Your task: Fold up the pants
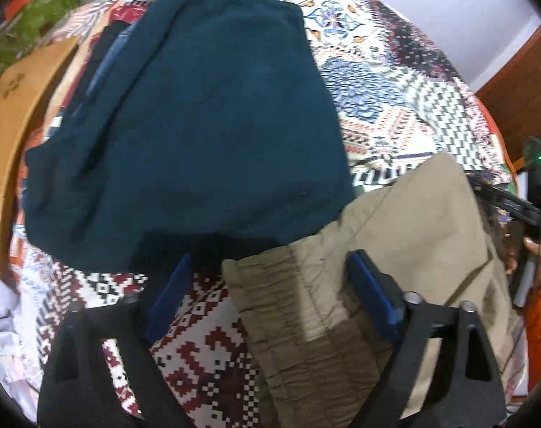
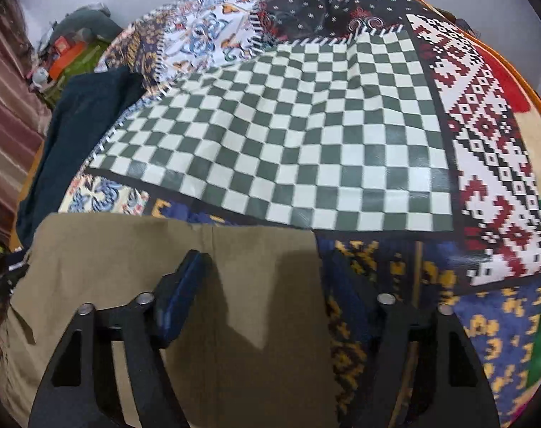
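We see a multicoloured patchwork-print bedspread (image 2: 306,135) under a folded teal fleece garment (image 1: 199,117) and khaki cotton pants (image 1: 406,228) beside it. Our left gripper (image 1: 267,278) straddles the pants' elastic waistband, blue fingers (image 1: 372,292) parted, unclenched. Our right gripper (image 2: 267,285) brackets their far corner, likewise ungripped.

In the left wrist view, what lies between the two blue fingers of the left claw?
In the left wrist view, the left claw straddles the gathered waistband corner of the khaki pants and a strip of bare patterned bedspread; the pads do not press the cloth.
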`<state>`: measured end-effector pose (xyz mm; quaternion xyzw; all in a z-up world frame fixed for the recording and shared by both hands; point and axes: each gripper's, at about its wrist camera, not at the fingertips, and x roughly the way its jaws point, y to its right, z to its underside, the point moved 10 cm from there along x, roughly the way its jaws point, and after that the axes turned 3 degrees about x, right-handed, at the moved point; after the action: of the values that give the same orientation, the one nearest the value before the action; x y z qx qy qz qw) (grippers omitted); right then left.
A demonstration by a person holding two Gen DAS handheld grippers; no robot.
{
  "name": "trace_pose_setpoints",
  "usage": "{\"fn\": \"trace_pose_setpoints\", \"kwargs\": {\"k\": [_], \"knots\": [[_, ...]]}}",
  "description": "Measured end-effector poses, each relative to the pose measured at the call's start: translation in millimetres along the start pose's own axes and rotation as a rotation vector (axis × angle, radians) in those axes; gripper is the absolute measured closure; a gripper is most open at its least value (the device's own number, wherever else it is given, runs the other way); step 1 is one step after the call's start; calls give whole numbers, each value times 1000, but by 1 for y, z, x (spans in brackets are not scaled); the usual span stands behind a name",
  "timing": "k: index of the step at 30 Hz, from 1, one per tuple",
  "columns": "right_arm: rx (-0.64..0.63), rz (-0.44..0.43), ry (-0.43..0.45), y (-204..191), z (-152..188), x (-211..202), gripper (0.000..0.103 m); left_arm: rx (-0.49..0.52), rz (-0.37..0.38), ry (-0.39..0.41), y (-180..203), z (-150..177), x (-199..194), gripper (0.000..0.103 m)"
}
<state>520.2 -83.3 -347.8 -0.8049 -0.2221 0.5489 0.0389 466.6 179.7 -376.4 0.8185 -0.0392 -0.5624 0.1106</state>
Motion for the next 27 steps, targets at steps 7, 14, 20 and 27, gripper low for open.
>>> {"fn": "trace_pose_setpoints", "kwargs": {"k": [7,14,20,27], "knots": [[-13,55,27,1,10,-9,94,21,-45,36,6,-3,-11,51],[-4,70,176,0,-6,-69,95,106,-171,152,13,-13,-64,57],[-24,48,389,-28,-48,-168,95,152,-223,330,34,-37,-142,58],[-75,20,522,-60,-48,-244,95,187,-238,427,56,-35,-197,58]]}}
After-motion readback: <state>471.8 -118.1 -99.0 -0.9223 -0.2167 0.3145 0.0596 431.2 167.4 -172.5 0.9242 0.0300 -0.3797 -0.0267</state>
